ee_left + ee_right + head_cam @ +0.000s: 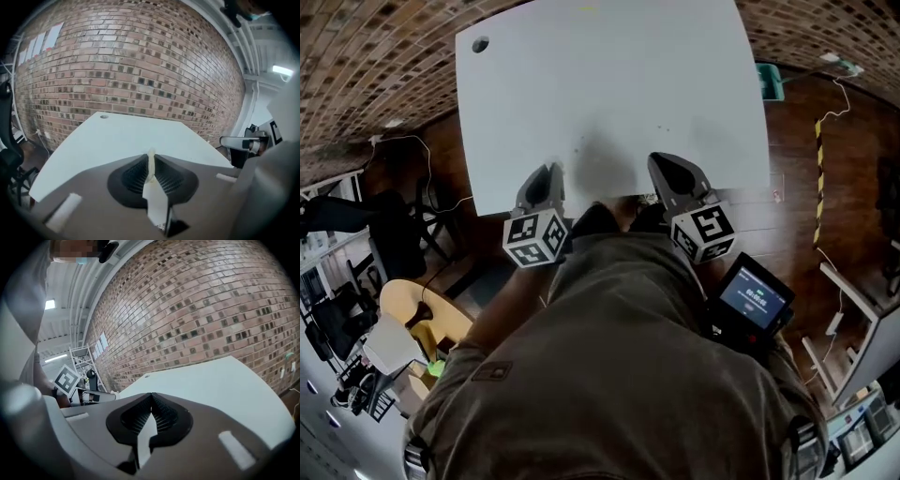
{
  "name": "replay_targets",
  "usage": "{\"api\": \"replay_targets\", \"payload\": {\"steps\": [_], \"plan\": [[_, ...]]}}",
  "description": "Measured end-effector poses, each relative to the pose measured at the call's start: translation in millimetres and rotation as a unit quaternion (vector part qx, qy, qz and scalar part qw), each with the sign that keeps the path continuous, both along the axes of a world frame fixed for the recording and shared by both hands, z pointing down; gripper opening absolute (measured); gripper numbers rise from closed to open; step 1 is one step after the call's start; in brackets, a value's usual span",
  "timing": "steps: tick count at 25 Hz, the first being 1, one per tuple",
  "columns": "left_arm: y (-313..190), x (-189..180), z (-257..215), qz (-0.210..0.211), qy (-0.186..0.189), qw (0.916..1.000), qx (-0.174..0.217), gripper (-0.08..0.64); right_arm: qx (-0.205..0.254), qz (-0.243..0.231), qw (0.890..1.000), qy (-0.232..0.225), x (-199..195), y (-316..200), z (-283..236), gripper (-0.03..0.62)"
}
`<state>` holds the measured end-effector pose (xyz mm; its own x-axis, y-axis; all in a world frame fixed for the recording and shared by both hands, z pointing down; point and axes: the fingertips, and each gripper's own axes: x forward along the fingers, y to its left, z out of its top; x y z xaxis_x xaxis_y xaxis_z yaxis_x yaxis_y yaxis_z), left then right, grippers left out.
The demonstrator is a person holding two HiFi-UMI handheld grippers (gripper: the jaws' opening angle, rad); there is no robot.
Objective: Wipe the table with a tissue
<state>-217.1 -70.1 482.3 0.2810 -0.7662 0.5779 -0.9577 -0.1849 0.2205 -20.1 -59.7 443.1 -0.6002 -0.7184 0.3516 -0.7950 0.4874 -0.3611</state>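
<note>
The left claw (151,163) is clenched on a pale sliver, seemingly the tissue (151,154), which looks soft, light and tearable and is best pinched at a bunched fold, while the right claw (151,401) is clenched empty.

Dim in the head view, with soft shadow on the pale tabletop (609,84) near its front edge. Lit by ceiling strip lights (283,70). Strongly fisheye-bent, black at corners, blurred up close.
</note>
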Motion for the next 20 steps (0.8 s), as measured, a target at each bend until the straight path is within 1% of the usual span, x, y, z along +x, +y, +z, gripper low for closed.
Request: {"api": "replay_targets", "payload": {"steps": [2, 5, 9, 14, 20], "plan": [[-4.8, -1.9, 5.3, -0.01, -0.006, 0.9999, -0.007, 0.04, -0.004, -0.009, 1.0, 0.003, 0.2, -5.6, 4.0, 0.009], [-6.6, -4.9, 18.6, -0.012, -0.016, 0.9995, -0.024, 0.04, -0.013, -0.013, 1.0, 0.005, 0.4, -9.3, 10.9, 0.01], [-9.7, -8.4, 41.2, -0.004, -0.026, 0.9984, -0.051, 0.04, -0.025, -0.01, 1.0, 0.007, -2.2, -16.2, 17.1, 0.011], [-13.1, -7.7, 67.8, 0.003, -0.027, 0.9961, -0.084, 0.04, -0.044, -0.014, 0.999, 0.015, -4.4, -17.9, 28.5, 0.01], [-14.8, -7.5, 88.3, 0.014, -0.032, 0.9934, -0.109, 0.04, -0.06, -0.007, 0.998, 0.024, -1.2, -19.2, 34.1, 0.011]]}}
